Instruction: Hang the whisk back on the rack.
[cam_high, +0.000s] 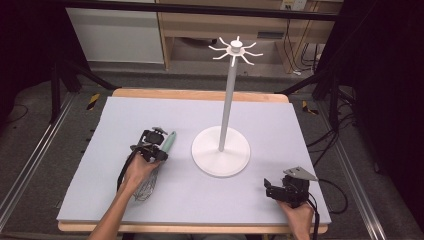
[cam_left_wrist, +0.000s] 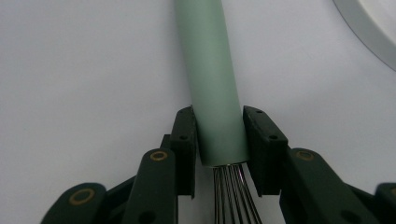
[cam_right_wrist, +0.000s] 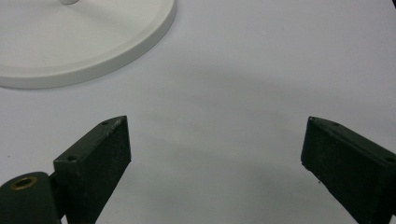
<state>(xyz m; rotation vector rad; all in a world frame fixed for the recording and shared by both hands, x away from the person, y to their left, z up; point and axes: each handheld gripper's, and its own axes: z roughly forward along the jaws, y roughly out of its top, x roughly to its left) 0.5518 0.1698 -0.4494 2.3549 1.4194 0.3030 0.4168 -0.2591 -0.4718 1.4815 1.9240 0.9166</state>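
left gripper (cam_left_wrist: 218, 140) clamped on whisk (cam_left_wrist: 210, 79) handle | handle's long axis ran ahead along the jaws | right gripper (cam_right_wrist: 215, 144) apart, idle

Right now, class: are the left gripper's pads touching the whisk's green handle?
Touching. In the left gripper view, both pads press against the sides of the whisk handle, with no gap showing on either side.

The table (cam_high: 210, 200) is seen from above and forward. Each gripper view is held close over the mat; the white stand base (cam_high: 220, 150) (cam_right_wrist: 84, 42) is shared.
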